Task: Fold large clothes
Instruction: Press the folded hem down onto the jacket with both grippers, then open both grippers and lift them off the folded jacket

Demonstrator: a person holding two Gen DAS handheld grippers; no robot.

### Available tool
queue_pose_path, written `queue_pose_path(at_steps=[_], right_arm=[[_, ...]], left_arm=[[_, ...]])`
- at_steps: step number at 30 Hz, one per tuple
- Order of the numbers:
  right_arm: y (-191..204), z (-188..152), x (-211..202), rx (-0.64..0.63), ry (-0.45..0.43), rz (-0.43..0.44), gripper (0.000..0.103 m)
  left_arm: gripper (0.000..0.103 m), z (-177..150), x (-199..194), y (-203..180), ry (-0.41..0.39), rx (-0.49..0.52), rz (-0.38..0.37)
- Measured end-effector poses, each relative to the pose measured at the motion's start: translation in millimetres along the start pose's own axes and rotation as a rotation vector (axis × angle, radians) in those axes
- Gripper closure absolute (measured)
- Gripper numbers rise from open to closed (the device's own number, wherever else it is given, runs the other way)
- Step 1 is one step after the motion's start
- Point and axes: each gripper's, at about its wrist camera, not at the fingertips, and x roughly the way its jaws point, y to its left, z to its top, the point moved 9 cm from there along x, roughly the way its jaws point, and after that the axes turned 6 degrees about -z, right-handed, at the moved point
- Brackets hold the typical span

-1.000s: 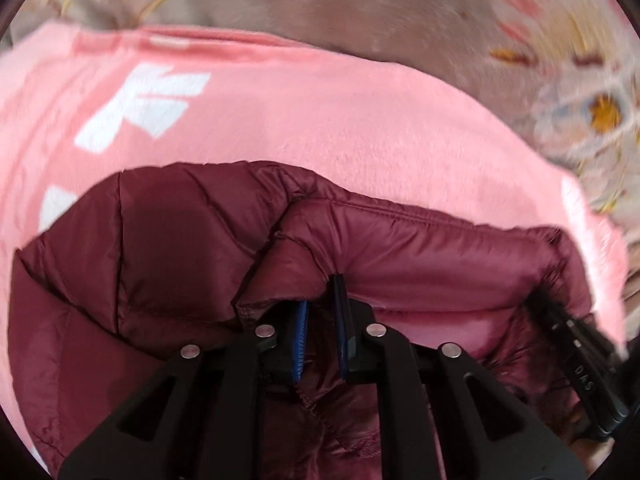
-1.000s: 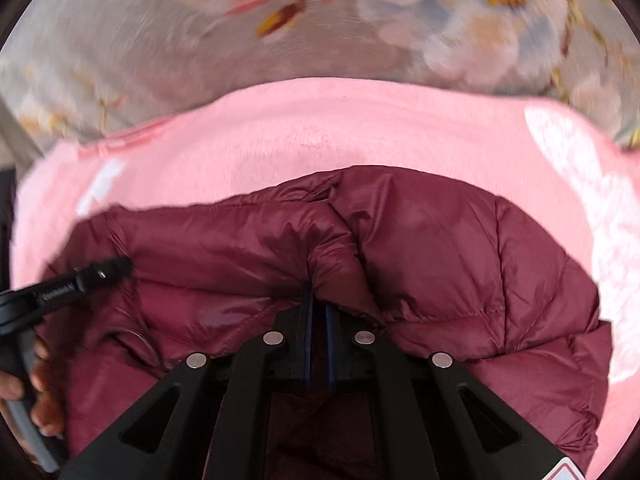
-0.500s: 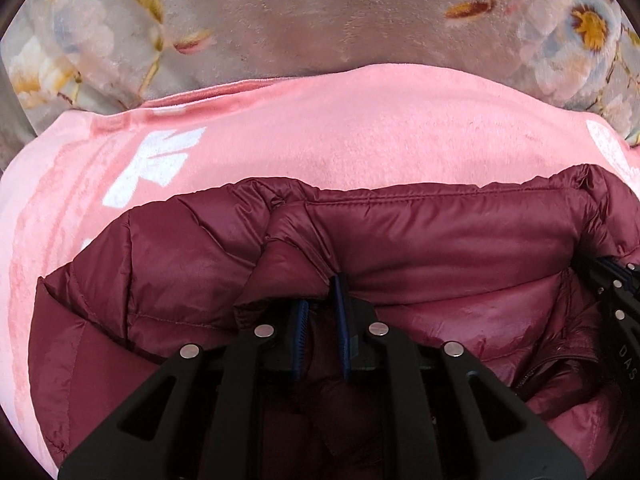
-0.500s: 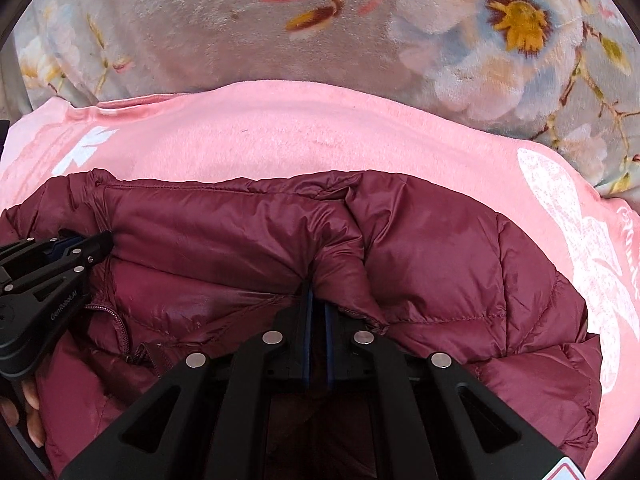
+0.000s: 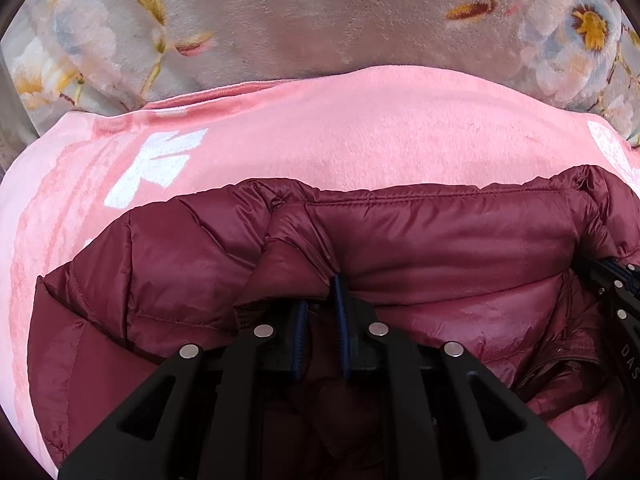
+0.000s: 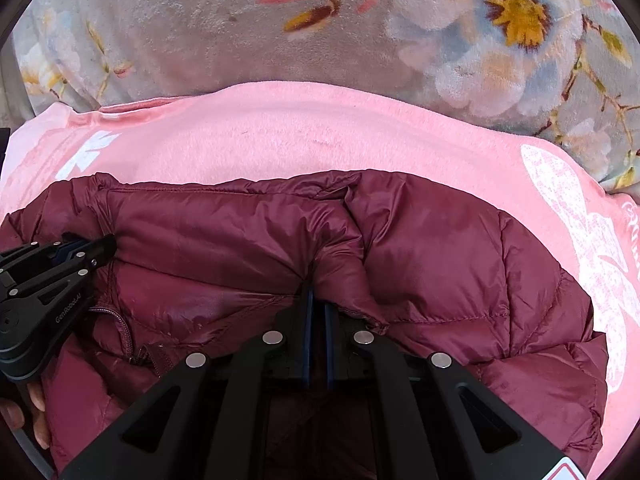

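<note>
Both tools stay clamped on the maroon puffer jacket, the left tool and right tool each pinching a fold, and its collar edge, bunched a second ago, now lies drawn straight ahead of them on the pink blanket, ready for folding.

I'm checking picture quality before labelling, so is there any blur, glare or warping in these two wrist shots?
Left wrist view: sharp, fisheye-bent with dark corners, soft sheen on the maroon jacket. Right wrist view: equally sharp and curved, mild glare on the jacket's shiny fabric, floral blanket clear, no motion blur.
</note>
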Motion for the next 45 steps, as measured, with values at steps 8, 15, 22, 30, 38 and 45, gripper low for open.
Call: queue_pose_path(at_steps=[8,15,22,30,38,45], right_arm=[[0.1,0.0,-0.1,0.004,0.000,0.003,0.101],[0.2,0.0,-0.1,0.004,0.001,0.004,0.101],[-0.3,-0.2,0.5,0.000,0.001,-0.001,0.100],[0.9,0.0,-1.2,0.009,0.002,0.019,0.099],[-52.3,-58.8,-133.7,0.130,-0.017,0.178,0.028],[-149.2,-232.5,-257.1,0.233,0.064,0.163,0.018]], left_arm=[[0.090,1.0,-0.9,0.7,0.000,0.007,0.009],[0.090,1.2,-0.8,1.0,0.000,0.006,0.009],[0.090,0.8,-1.3,0.8,0.001,0.010,0.013],[0.087,1.7,-2.5,1.0,0.005,0.037,0.050],[0.011,-62.2,-126.8,39.8,-0.045,-0.132,-0.113],[0.009,-214.2,-220.5,135.7,0.070,-0.311,-0.154]])
